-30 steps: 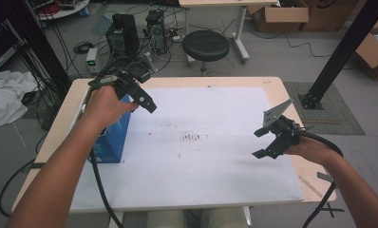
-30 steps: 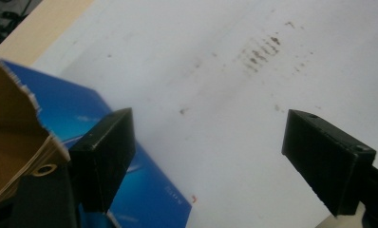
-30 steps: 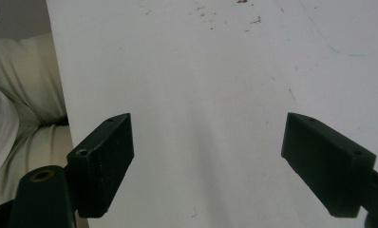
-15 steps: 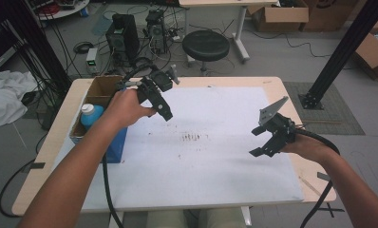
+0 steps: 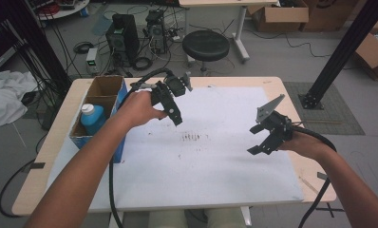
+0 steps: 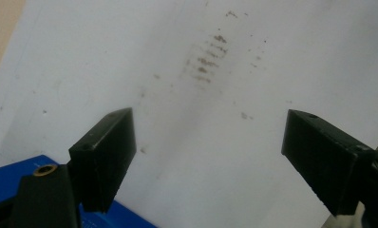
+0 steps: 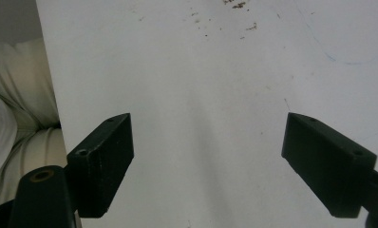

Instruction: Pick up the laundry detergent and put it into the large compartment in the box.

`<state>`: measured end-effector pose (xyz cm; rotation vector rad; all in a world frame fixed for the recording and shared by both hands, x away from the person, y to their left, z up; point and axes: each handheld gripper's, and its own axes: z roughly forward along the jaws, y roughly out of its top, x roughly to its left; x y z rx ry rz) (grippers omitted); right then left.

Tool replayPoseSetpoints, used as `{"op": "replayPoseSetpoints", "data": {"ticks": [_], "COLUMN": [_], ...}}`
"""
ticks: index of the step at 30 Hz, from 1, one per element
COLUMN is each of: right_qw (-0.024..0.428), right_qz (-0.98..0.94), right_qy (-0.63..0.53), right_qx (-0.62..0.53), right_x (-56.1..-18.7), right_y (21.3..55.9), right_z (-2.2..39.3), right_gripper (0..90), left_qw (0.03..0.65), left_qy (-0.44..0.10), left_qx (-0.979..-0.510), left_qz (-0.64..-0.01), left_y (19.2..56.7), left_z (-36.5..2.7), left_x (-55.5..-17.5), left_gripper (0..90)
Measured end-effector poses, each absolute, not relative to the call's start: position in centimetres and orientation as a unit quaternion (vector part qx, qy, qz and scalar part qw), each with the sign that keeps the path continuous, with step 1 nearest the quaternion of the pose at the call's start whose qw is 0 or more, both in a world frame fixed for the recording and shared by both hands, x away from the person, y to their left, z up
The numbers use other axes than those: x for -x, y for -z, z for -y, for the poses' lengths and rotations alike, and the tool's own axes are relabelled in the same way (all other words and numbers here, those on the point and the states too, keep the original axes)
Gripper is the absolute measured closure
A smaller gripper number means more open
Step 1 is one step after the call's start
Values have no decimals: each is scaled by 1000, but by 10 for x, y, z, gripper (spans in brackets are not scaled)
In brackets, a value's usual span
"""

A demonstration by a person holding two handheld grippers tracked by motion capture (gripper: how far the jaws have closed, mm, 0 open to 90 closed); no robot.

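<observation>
**Both grippers spread and empty over the white sheet, bottle in the box at the left edge**

The left gripper (image 5: 170, 107) hangs above the rear-left part of the white sheet (image 5: 201, 156), jaws spread wide with nothing between them; the right gripper (image 5: 265, 137) is held over the sheet's right side, also spread and empty; the two are well apart, with bare sheet between them. A patch of brown smudges (image 5: 193, 137) marks the sheet's middle; it appears again beyond the jaws in the left gripper view (image 6: 208, 57). The nearest thing to the left gripper is the blue bottle (image 5: 91, 118) with a white cap, upright in the near compartment of the cardboard box (image 5: 106, 90), which sits at the left side of the tabletop (image 5: 59, 142); the far compartment looks empty. The person's left forearm crosses the box's blue front wall and hides part of it; a blue corner is cut off at the bottom of the left gripper view (image 6: 16, 166). In the right gripper view the sheet's near edge (image 7: 47, 95) shows, pale cloth beyond it. Behind the tabletop stand a black stool (image 5: 206, 45) and computer towers (image 5: 123, 35) on the floor.
</observation>
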<state>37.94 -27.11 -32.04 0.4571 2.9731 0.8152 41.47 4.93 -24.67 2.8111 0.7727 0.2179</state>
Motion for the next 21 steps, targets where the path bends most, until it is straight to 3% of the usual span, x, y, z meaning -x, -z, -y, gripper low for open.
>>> {"op": "replayPoseSetpoints", "data": {"ticks": [21], "right_qw": [11], "right_qz": [-954], "right_qy": [-260], "right_qx": [-146], "right_x": [-379], "right_y": [321], "right_z": [268], "right_gripper": [176], "left_qw": [104], "left_qy": [-79], "left_qx": [-958], "left_qz": [-256], "left_y": [249], "left_z": [-44], "left_x": [-415], "left_gripper": [200]}}
